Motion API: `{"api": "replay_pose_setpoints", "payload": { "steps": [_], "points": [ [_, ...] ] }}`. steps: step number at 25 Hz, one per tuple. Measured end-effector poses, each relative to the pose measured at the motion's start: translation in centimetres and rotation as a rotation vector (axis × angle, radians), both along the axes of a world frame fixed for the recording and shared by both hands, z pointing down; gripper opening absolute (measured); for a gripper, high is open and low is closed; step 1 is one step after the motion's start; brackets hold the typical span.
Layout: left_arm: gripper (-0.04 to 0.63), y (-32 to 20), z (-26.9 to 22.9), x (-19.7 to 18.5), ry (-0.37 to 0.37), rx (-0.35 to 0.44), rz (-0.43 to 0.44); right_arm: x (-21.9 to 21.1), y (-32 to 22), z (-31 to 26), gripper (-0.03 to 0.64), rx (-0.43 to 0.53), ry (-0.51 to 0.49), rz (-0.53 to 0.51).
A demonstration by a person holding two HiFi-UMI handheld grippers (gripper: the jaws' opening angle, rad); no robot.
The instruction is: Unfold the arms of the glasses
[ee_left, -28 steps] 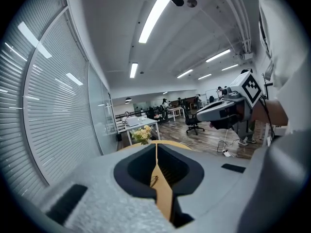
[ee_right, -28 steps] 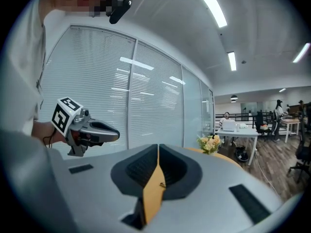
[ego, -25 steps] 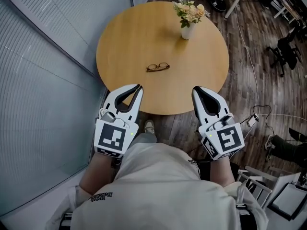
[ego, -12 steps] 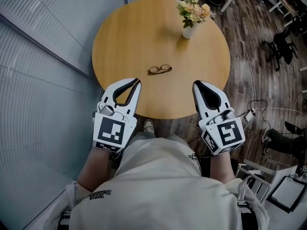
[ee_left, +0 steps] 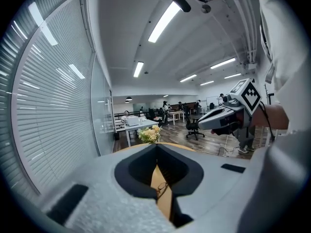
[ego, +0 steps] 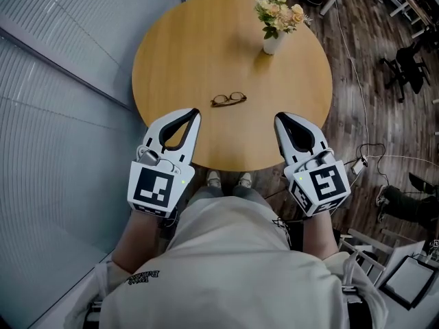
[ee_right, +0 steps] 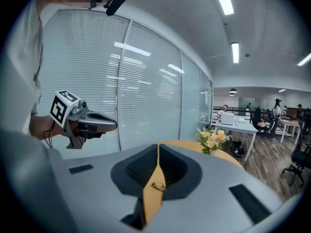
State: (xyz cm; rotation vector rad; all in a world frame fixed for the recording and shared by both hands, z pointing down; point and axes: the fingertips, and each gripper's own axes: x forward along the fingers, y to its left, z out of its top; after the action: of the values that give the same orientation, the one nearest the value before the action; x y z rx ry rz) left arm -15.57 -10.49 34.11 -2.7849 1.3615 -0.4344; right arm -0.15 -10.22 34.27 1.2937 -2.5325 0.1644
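Round wooden table (ego: 171,53) fills the head view, set on dark plank floor (ego: 384,122) beside a blind-covered glass wall (ego: 62,115). The glasses (ego: 228,99) lie near its middle, with a vase of flowers (ego: 277,20) at the far edge. The left gripper (ego: 196,112) and the right gripper (ego: 277,118) hover over the near edge, well apart from the glasses.

Left gripper view: jaws together, nothing between them — beyond lie the glasses (ee_left: 162,188), the flowers (ee_left: 149,134) and an open office with desks and ceiling strip lights (ee_left: 165,21).

Right gripper view: jaws likewise closed and empty, with the glasses (ee_right: 157,185) ahead and the other gripper against the blinds.
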Motion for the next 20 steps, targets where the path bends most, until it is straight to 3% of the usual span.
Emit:
{"api": "replay_pose_setpoints", "payload": {
  "steps": [11,20],
  "points": [
    [0.025,-1.5,0.0,1.9,-0.047,-0.010,-0.038,1.4,-1.3,0.6,0.031,-0.015,-0.008,-0.048],
    [0.028,-3.7,2.8,3.2,-0.178,-0.064,-0.030,2.1,-2.8,-0.1,0.031,-0.037,-0.115,-0.084]
  ]
}}
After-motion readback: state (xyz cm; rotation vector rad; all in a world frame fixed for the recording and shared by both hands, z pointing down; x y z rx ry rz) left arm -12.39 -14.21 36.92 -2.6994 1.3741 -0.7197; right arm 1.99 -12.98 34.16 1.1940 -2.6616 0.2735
